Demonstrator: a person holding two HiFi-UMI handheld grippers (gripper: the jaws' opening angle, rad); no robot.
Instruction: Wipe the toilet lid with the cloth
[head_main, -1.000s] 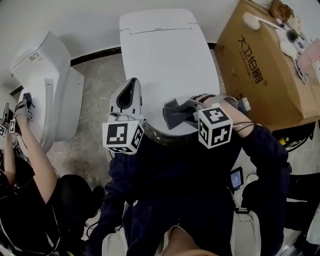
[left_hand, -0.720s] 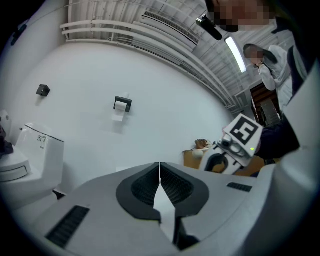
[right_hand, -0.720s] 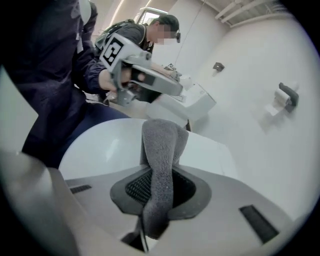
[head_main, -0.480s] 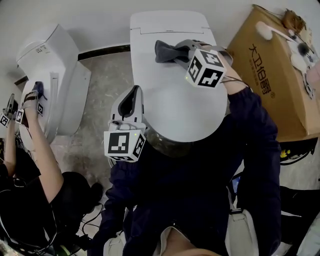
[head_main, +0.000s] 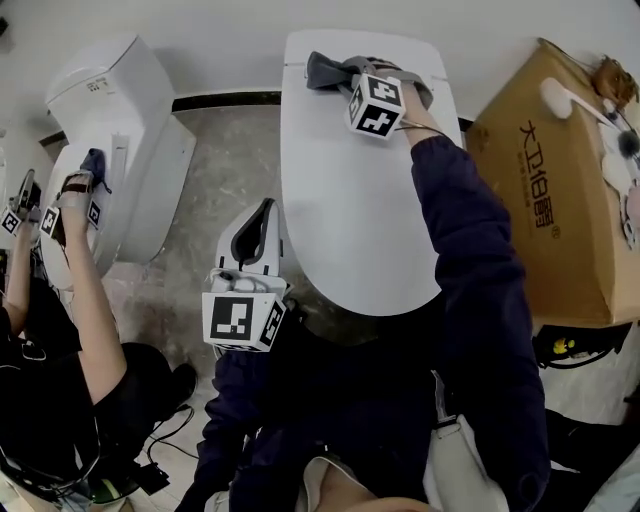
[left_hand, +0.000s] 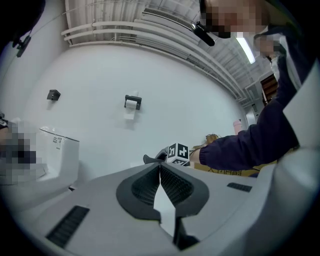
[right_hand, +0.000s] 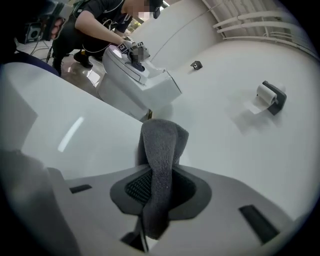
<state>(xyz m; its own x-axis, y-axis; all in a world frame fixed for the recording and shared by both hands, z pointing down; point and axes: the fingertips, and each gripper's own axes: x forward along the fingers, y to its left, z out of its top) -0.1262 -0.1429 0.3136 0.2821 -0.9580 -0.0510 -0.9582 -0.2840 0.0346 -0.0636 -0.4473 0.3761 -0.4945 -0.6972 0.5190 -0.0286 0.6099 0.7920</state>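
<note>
Bunching up at the top middle of the head view, the cloth (head_main: 325, 72) now sits at the far, hinge end of the toilet lid (head_main: 350, 210); a second ago it was down by the near rim, and half a second ago it was further up, so one long stroke has just run the lid from front to back; the right gripper (head_main: 340, 76) has its jaws clamped on a fold of it, and in the right gripper view the grey cloth (right_hand: 159, 165) stands up between them; the person's arm is stretched right out over the lid; I'd judge the middle strip wiped and the sides probably still to do, so a return pass looks due; at the lid's lower left edge, the left gripper (head_main: 262, 215) hangs idle, jaws together on nothing; further out, a cardboard box (head_main: 560, 190) stands at right, and at upper left another person (head_main: 60, 330) works on a second toilet (head_main: 115, 120).
</note>
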